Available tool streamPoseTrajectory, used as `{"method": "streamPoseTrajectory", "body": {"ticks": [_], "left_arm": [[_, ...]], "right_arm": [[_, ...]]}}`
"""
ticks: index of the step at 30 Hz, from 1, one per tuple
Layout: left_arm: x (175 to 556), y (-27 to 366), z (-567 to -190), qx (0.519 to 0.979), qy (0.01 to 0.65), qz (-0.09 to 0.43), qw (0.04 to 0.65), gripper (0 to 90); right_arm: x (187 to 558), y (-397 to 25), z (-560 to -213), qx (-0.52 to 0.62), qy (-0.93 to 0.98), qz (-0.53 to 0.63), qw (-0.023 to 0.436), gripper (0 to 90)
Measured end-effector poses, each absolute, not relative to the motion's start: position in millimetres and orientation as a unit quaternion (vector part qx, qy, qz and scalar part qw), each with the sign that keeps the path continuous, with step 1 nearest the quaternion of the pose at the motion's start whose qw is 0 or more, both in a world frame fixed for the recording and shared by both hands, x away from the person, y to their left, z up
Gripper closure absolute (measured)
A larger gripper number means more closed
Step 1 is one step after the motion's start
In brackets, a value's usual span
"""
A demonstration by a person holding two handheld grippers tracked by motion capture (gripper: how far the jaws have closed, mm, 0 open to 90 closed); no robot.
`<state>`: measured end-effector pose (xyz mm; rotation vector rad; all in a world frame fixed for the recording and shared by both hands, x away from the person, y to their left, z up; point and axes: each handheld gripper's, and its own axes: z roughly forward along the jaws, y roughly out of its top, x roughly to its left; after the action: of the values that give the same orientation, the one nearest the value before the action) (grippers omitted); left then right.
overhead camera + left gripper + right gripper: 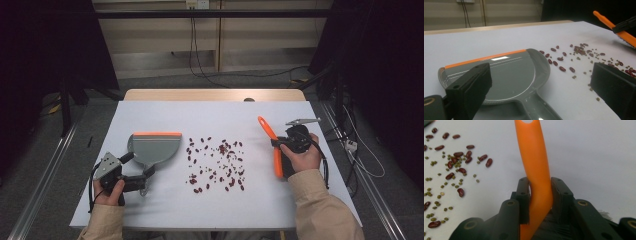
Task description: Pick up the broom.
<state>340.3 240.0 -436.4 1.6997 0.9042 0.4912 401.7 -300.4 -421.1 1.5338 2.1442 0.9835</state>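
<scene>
Right hand-held gripper (539,200) clamps brush (535,170); beans (216,162) mid-table, edges clear

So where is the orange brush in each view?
High view: brush right of centre, held by the right gripper.
Left gripper view: brush at the top right edge.
Right gripper view: brush in the centre, rising between the jaws.
Shared landmark: the scattered beans beside it.
</scene>
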Motion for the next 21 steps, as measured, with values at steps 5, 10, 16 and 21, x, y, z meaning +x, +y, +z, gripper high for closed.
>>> {"method": "streamPoseTrajectory", "body": {"ticks": [5,10,16,21], "left_arm": [[340,239,-436,0.714,0.383,0.21,0.547,3.3],[340,238,-434,0.711,0.383,0.213,0.549,3.3],[341,236,-428,0.707,0.382,0.216,0.555,3.6],[342,231,-421,0.707,0.37,0.224,0.559,3.6]], "right_arm": [[391,-304,-409,0.527,0.728,0.396,0.189,71.0],[380,-308,-397,0.515,0.707,0.435,0.214,71.3],[374,-311,-392,0.51,0.69,0.465,0.218,71.4],[371,-309,-389,0.505,0.679,0.48,0.23,71.5]]}}
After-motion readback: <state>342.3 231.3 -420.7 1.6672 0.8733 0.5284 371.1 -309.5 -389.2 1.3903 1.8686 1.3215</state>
